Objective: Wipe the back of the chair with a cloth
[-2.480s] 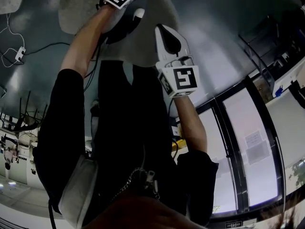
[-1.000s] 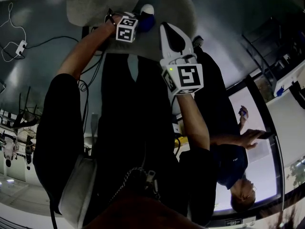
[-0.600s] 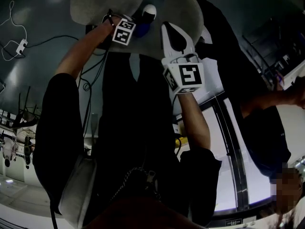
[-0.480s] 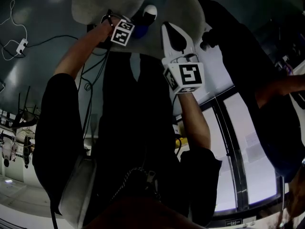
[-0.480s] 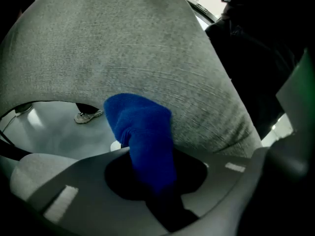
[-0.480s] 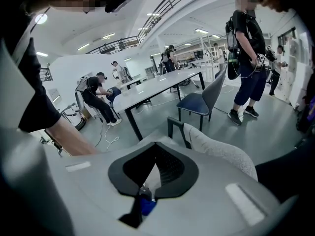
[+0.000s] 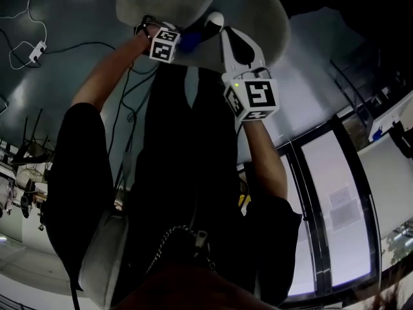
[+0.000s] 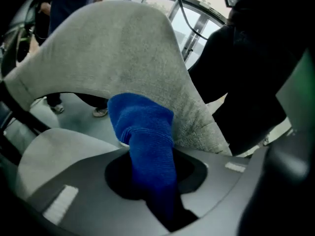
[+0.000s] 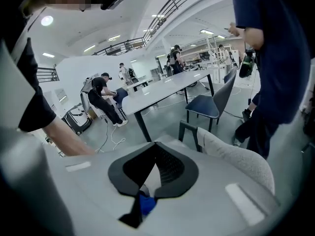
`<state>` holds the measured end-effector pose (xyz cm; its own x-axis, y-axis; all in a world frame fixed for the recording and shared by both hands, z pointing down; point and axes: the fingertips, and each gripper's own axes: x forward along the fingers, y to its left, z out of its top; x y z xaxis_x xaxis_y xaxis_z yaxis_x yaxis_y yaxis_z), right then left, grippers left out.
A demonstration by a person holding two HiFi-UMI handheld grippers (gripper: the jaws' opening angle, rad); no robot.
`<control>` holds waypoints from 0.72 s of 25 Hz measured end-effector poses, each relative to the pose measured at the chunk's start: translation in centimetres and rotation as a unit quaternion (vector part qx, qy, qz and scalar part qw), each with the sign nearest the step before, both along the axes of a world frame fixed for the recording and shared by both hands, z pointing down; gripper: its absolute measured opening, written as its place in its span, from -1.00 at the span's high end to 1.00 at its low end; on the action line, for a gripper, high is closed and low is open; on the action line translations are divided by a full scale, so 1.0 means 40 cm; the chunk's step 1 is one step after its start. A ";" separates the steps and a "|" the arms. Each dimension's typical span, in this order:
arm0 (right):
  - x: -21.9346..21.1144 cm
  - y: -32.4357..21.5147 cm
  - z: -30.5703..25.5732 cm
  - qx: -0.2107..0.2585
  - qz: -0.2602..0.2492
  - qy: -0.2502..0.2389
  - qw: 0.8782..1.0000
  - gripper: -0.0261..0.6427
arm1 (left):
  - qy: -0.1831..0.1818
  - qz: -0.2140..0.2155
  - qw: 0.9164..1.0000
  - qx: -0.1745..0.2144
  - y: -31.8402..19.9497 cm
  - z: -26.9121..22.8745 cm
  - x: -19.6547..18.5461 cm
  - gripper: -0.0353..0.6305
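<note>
Where the cloth sits: the blue cloth (image 8: 143,132) is clamped in the left claw (image 8: 147,159), and its bunched end stands forward out of the jaws.
Cloth contact: the bunched end touches the lower edge of the grey fabric chair back (image 8: 108,48), above the grey seat (image 8: 49,151).
Left claw state: the jaws are closed onto the cloth, which fills the gap between them.
Right claw state: on the right claw (image 9: 154,154) the jaws are drawn together, leaving only a narrow slit. A small blue patch shows low in that slit; I cannot tell what it is.
Right claw position: in the head view it lies just beside the left claw, at the chair back's edge, with its marker cube (image 7: 251,97) towards the person.
Surroundings: a white bench (image 9: 157,95), a dark blue chair (image 9: 211,104) and a standing person (image 9: 275,58) show beyond the right claw.
</note>
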<state>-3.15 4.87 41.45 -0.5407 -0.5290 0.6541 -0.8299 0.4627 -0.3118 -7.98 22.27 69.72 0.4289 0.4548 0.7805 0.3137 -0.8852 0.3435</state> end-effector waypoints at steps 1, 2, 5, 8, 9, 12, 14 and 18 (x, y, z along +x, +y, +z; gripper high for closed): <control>-0.012 0.003 -0.010 0.002 -0.006 -0.003 1.000 0.91 | 0.003 -0.032 0.999 0.010 -0.017 -0.017 -0.003 0.61; -0.025 0.005 -0.022 0.005 -0.013 -0.005 1.000 0.91 | 0.007 -0.067 0.998 0.019 -0.039 -0.036 -0.007 0.61; -0.057 0.005 -0.061 0.020 -0.036 -0.009 0.999 0.91 | 0.026 -0.186 0.982 0.029 -0.121 -0.112 -0.019 0.61; -0.071 0.009 -0.108 0.034 -0.047 -0.017 0.998 0.91 | 0.058 -0.313 0.947 0.034 -0.199 -0.213 -0.034 0.61; -0.074 0.011 -0.124 0.038 -0.051 -0.019 0.998 0.91 | 0.070 -0.356 0.931 0.038 -0.222 -0.251 -0.042 0.61; -0.074 0.011 -0.164 0.057 -0.067 -0.015 0.996 0.92 | 0.103 -0.463 0.879 0.049 -0.276 -0.371 -0.070 0.61; -0.068 0.019 -0.185 0.065 -0.080 -0.012 0.995 0.92 | 0.117 -0.513 0.849 0.054 -0.283 -0.435 -0.082 0.61; -0.057 0.054 -0.222 0.081 -0.110 -0.022 0.990 0.92 | 0.128 -0.580 0.802 0.065 -0.249 -0.516 -0.094 0.60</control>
